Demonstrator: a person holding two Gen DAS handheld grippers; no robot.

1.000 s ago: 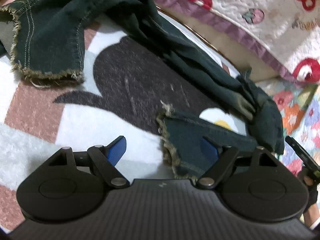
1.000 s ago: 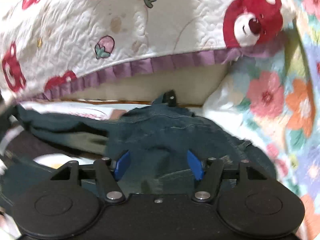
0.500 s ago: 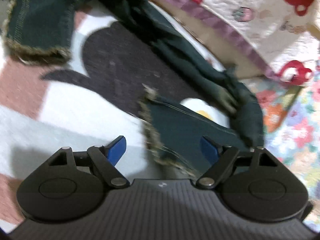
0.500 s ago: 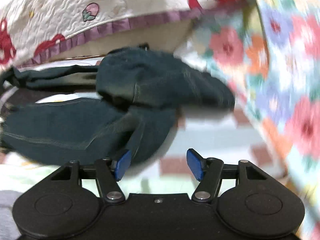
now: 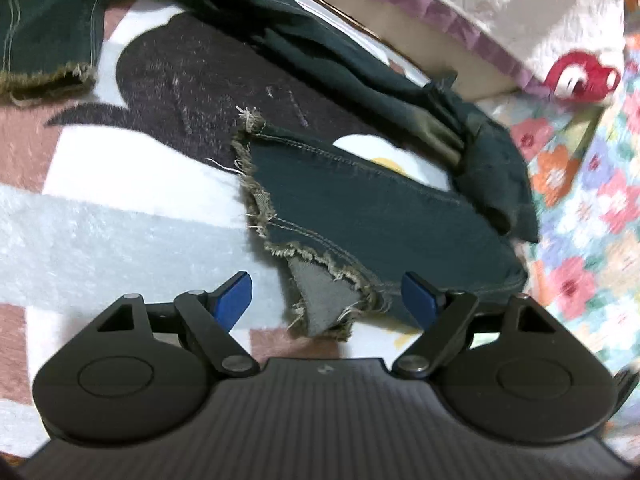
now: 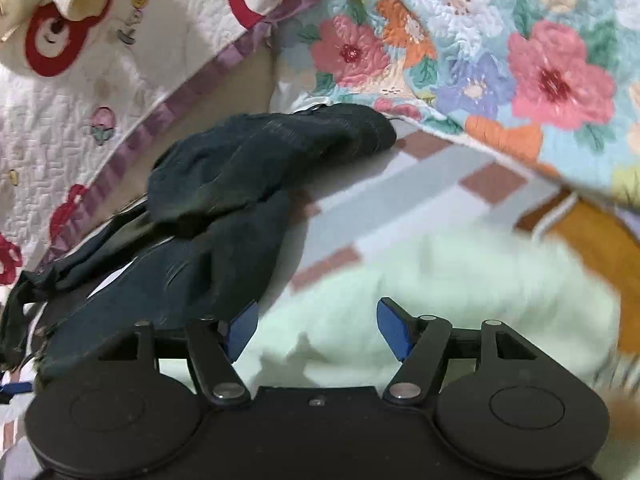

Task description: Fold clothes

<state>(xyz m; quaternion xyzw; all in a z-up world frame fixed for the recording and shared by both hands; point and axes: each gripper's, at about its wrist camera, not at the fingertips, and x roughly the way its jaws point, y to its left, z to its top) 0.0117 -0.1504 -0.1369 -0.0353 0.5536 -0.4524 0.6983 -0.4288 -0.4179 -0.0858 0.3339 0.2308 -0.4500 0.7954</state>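
Note:
Dark denim jeans (image 5: 360, 208) lie crumpled on a fleece blanket (image 5: 120, 220). One leg's frayed hem (image 5: 320, 280), a corner turned up grey, lies between the blue pads of my left gripper (image 5: 326, 292), which is open and not pressing on it. The other leg's frayed hem (image 5: 44, 40) rests at the far left. In the right wrist view the bunched waist part of the jeans (image 6: 260, 160) is up and to the left of my right gripper (image 6: 316, 316). Its jaws are opening over the blanket (image 6: 400, 184) with nothing between them.
A white quilt with red bears (image 6: 120, 60) rises behind the jeans, and a floral quilt (image 6: 520, 60) borders the blanket on the right. A blurred pale fluffy patch (image 6: 460, 280) lies just ahead of the right gripper, with an orange-brown shape (image 6: 592, 232) beyond it.
The left gripper shifted right and closer, so the frayed hem now lies between its pads. The right gripper swung off the jeans to the right and rolled; it now hangs over blanket.

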